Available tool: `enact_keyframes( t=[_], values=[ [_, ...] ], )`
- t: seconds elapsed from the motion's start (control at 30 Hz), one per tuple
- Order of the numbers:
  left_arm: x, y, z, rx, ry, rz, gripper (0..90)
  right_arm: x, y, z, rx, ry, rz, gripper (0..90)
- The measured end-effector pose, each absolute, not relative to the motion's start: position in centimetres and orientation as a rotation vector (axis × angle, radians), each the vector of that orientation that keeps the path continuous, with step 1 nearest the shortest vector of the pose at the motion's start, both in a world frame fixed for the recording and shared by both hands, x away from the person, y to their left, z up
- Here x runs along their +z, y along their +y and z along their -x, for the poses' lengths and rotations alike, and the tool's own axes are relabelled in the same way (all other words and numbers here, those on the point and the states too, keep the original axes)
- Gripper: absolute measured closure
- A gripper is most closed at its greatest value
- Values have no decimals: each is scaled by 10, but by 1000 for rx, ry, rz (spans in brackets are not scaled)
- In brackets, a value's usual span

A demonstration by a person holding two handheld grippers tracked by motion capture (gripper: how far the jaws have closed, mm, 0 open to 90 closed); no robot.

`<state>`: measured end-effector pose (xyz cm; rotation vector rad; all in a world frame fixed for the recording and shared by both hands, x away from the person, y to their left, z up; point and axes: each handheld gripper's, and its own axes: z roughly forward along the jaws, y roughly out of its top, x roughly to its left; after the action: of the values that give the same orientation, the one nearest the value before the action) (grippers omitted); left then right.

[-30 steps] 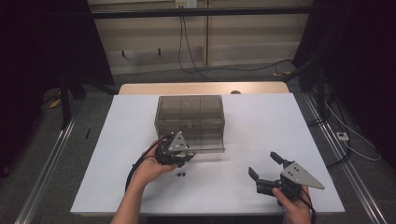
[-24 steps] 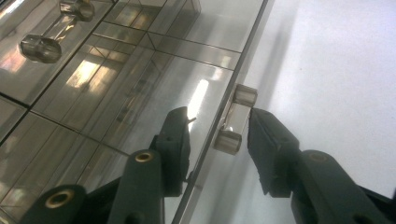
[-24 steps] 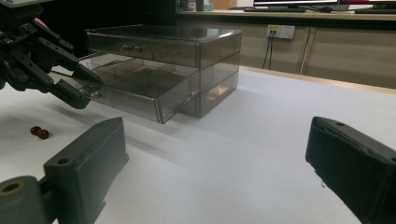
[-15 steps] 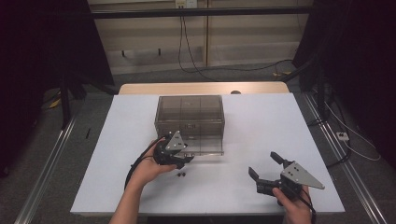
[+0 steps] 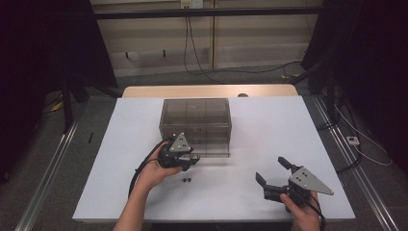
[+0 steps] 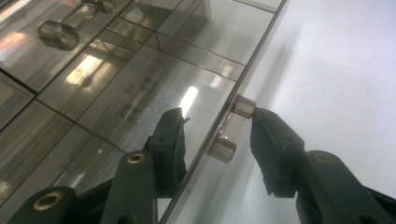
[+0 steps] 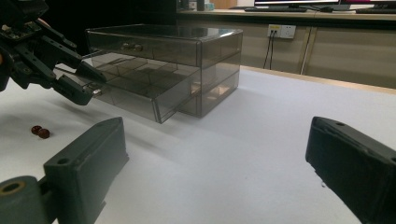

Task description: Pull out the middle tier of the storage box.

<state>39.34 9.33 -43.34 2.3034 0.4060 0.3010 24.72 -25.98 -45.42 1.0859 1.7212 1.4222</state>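
Note:
A smoky clear drawer cabinet [image 5: 195, 118] stands mid-table, its bottom drawer [image 5: 211, 153] pulled partly out. My left gripper [image 5: 195, 161] is at that drawer's front. In the left gripper view its jaws [image 6: 215, 114] straddle the front panel [image 6: 201, 93] and the clear handle [image 6: 227, 133]: one jaw is inside the drawer, the other just outside, its tip at the handle's end post. The jaws have just been closing, with a gap still showing beside the handle bar. My right gripper [image 5: 271, 169] is open near the front right, holding nothing [image 7: 217, 128].
Two small dark red beads [image 5: 186, 181] lie on the white table [image 5: 269, 125] just in front of the left hand, also seen as beads [image 7: 39, 131] in the right gripper view. A cable trails from the left gripper toward the table's front edge.

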Motion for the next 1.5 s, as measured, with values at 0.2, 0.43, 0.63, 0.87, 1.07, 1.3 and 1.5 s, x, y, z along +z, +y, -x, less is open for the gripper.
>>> enact_keyframes(
  t=[0.2, 0.43, 0.63, 0.87, 1.07, 1.3, 1.5],
  values=[
    [-434, 92, -396, 302, 419, -2283, 561, -454, -260, -248, 1423, 1722, -1086, 45],
    [-432, 91, -397, 303, 426, -2282, 555, -454, -260, -248, 1424, 1720, -1089, 45],
    [-432, 92, -396, 298, 420, -2285, 554, -454, -260, -247, 1424, 1718, -1088, 45],
    [-431, 92, -395, 297, 418, -2300, 553, -454, -260, -248, 1425, 1721, -1086, 45],
    [-431, 92, -395, 303, 423, -2299, 549, -454, -260, -247, 1425, 1719, -1085, 45],
    [-430, 91, -394, 293, 444, -2295, 486, -454, -260, -247, 1426, 1721, -1084, 45],
    [-430, 92, -394, 274, 462, -2282, 474, -454, -260, -247, 1426, 1720, -1084, 45]
  ],
)
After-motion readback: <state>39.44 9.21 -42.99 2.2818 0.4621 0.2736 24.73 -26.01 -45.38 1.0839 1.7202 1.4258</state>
